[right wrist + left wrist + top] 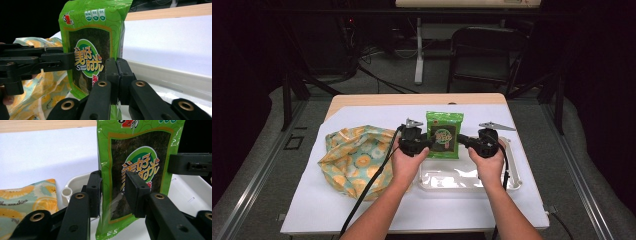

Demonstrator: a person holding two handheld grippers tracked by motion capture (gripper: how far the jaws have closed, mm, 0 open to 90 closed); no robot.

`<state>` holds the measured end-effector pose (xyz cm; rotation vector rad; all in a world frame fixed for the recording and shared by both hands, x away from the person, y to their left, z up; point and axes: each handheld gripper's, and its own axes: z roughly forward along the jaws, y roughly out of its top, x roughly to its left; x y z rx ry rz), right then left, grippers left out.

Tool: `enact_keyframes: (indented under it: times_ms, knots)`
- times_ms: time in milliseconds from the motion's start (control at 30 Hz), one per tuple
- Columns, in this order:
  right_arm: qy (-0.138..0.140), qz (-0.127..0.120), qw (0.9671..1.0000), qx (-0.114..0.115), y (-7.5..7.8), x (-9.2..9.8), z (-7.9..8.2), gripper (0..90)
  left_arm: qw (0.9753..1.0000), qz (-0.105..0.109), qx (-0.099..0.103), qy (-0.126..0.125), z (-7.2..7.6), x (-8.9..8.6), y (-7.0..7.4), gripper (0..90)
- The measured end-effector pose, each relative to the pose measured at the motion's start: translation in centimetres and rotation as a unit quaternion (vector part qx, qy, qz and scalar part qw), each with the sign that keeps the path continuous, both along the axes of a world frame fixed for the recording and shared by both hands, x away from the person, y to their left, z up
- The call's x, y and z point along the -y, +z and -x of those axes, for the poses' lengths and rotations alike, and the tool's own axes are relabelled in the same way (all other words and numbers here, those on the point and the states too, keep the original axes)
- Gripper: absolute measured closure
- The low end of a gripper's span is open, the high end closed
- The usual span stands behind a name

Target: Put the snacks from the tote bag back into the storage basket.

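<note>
The green seaweed packet [444, 134] stands upright above the far edge of the clear tray [512, 184], held between both grippers. The right gripper [117, 75] is clamped on its right edge; the left gripper [113, 192] seems to pinch its left side, jaws slightly apart. A fruit-print bag [354, 157] lies left.

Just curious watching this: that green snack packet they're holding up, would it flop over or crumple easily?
Probably light and fairly floppy: the green packet is thin film, held upright by the left gripper and right gripper pinching opposite edges. Its glossy surface may be slippery. The dark seaweed sheets showing through its window likely crack if squeezed.
</note>
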<state>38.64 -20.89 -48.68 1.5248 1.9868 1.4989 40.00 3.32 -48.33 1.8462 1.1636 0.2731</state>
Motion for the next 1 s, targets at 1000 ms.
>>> enact_keyframes:
  times_ms: [1000]
  knots:
    - [-0.010, 0.013, 0.9994, -0.031, -1.6, -0.2, -1.4, 89.0, 0.9994, -0.006, -0.033, 0.002, -1.2, 0.8, -1.9, 54.1]
